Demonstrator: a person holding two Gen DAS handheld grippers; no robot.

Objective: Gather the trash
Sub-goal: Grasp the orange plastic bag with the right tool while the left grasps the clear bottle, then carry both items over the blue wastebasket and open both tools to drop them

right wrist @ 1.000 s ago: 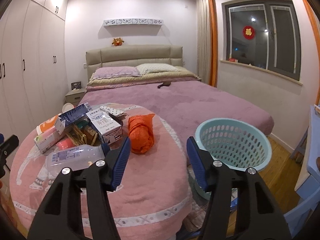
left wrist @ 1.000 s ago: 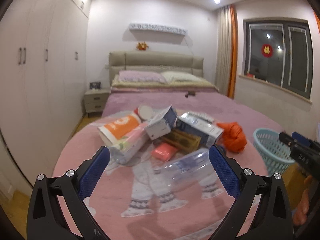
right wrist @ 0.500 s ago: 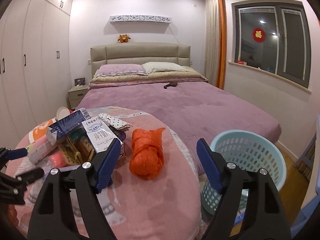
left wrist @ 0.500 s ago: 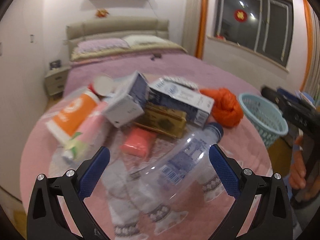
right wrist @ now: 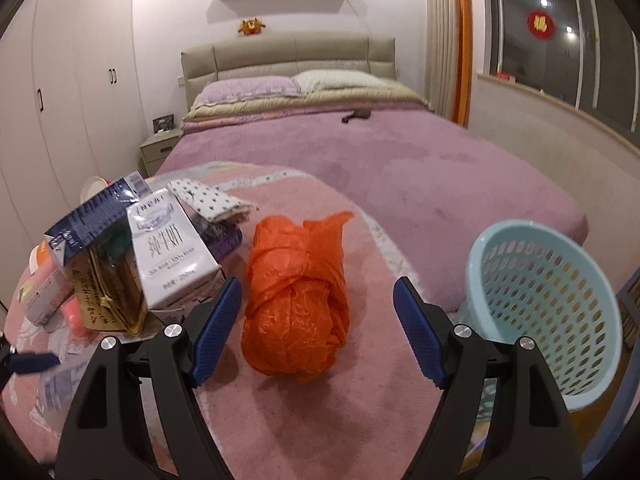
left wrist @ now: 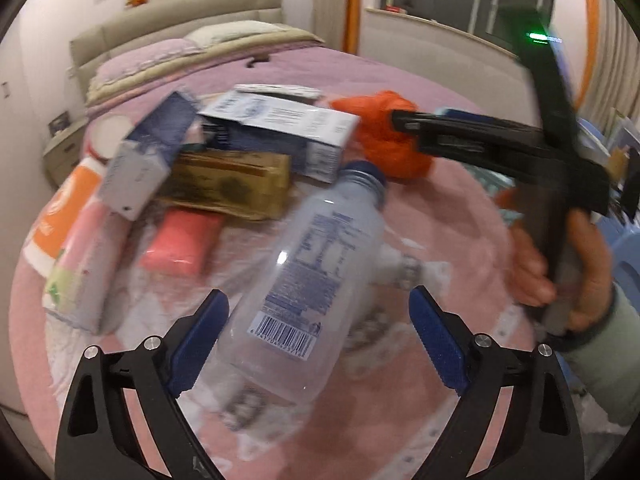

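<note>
Tongs (left wrist: 316,330) (right wrist: 316,330) both gape: left at clear labelled bottle (left wrist: 308,292), right at crumpled orange bag (right wrist: 296,300).

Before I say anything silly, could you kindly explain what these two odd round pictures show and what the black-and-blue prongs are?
There is no robot here: a person holds a two-fingered tool in each hand, each with a fisheye camera looking along its fingers. The left view shows the left hand-held gripper, open, with a clear plastic bottle lying between its fingers. The right view shows the right hand-held gripper, also open, around an orange plastic bag. Nothing is gripped yet. Cartons and packets are piled on the pink blanket, including a milk carton. A light blue basket stands beside the bed.
</note>
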